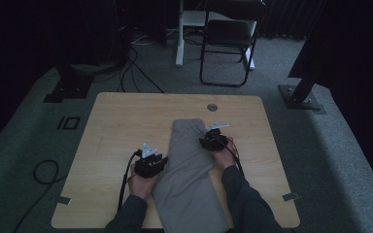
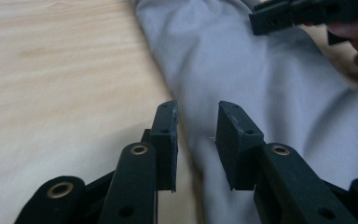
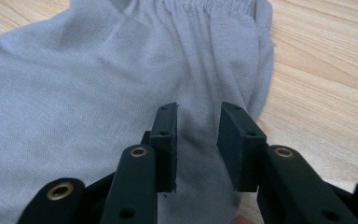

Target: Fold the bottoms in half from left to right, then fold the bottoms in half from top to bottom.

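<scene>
A grey garment [image 1: 187, 172], folded into a long strip, lies lengthwise down the middle of the wooden table [image 1: 116, 126], its near end running off the near edge between the person's forearms. The far end is gathered like an elastic waistband, seen close in the right gripper view [image 3: 200, 7]. Left gripper [image 1: 156, 159] sits at the garment's left edge, held in the left hand [image 1: 143, 184]; its grey plate is on top and a black cable trails back toward the person. In the left gripper view its jaws stand spread with a clear gap, the gripper [image 2: 196, 121] over the cloth edge where grey fabric [image 2: 242, 70] meets bare wood [image 2: 51, 84]; nothing is pinched between them. Right gripper [image 1: 211, 138] is at the garment's right edge, near the far end, held in the right hand [image 1: 223, 155]. In the right gripper view that gripper [image 3: 198, 123] has jaws likewise apart, with grey cloth visible through the gap and the fabric's border just to their right; whether the tips touch the cloth cannot be told. The right gripper also appears at the top right of the left gripper view [image 2: 284, 16], above the cloth. A folding chair [image 1: 228, 41] stands on the carpet beyond the table.
</scene>
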